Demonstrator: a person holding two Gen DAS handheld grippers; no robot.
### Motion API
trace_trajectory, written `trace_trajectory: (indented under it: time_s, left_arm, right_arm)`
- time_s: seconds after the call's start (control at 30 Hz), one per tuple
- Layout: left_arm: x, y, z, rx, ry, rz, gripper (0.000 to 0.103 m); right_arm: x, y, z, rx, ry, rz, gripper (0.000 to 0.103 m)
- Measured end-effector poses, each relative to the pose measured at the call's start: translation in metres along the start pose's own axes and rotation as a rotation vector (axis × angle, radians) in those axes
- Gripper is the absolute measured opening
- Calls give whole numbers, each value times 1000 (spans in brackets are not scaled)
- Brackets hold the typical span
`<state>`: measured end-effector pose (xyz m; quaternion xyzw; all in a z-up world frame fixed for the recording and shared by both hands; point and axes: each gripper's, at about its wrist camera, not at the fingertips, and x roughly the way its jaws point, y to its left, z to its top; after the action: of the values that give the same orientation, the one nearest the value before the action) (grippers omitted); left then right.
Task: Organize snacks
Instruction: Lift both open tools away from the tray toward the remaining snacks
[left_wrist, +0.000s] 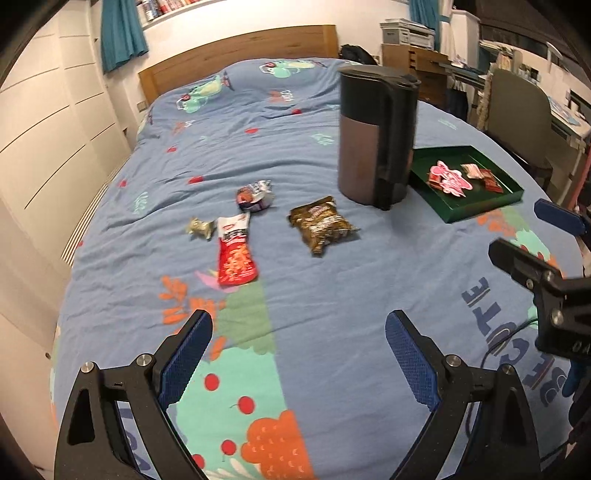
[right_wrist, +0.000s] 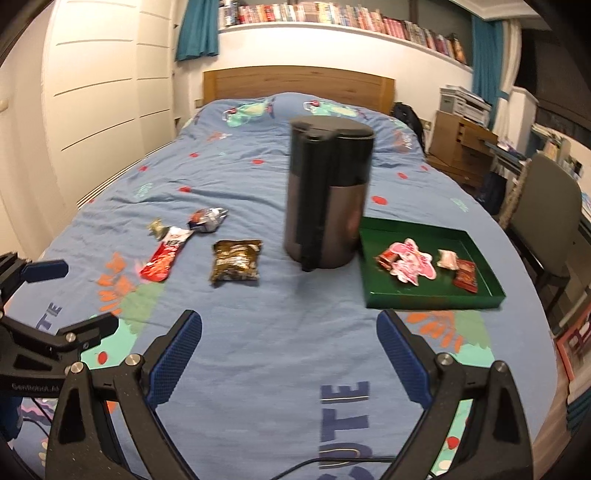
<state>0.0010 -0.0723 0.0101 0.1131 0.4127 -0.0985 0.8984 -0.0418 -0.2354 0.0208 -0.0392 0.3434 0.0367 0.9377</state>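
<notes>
Blue patterned bedspread (right_wrist: 258, 177) (wooden headboard (right_wrist: 295, 83) behind).

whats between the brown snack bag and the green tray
The dark kettle stands between the brown snack bag and the green tray, clearest in the right wrist view.

The dark kettle (left_wrist: 376, 136) beyond the left claw (left_wrist: 299, 354) is smeared by motion, and it hides the near-left corner of the green tray (left_wrist: 476, 210) behind it. The print on the red packet (left_wrist: 236, 254), the brown packet (left_wrist: 321, 225) and the silvery wrapper (left_wrist: 255, 195) ahead of that claw is too soft to read, as is the small gold wrapper (left_wrist: 201, 227) beside them. The tray's small snacks (right_wrist: 410, 262), ahead and right of the right claw (right_wrist: 290, 354), blur into pink and red shapes. The right claw's frame is cut off by the left-wrist view's right edge. Lettering on the bed (right_wrist: 258, 177) cover runs under both claws, partly covered.
</notes>
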Motion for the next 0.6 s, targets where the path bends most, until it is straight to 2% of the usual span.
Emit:
trace_trajectory:
  time_s: [0.23, 0.6]
  left_arm:
    - [0, 40, -6, -80, -20, 31, 92]
    - [12, 92, -25, -175, -3, 53, 92]
  right_arm:
    - [4, 33, 5, -58, 17, 29, 103]
    - [23, 72, 7, -92, 62, 63, 103]
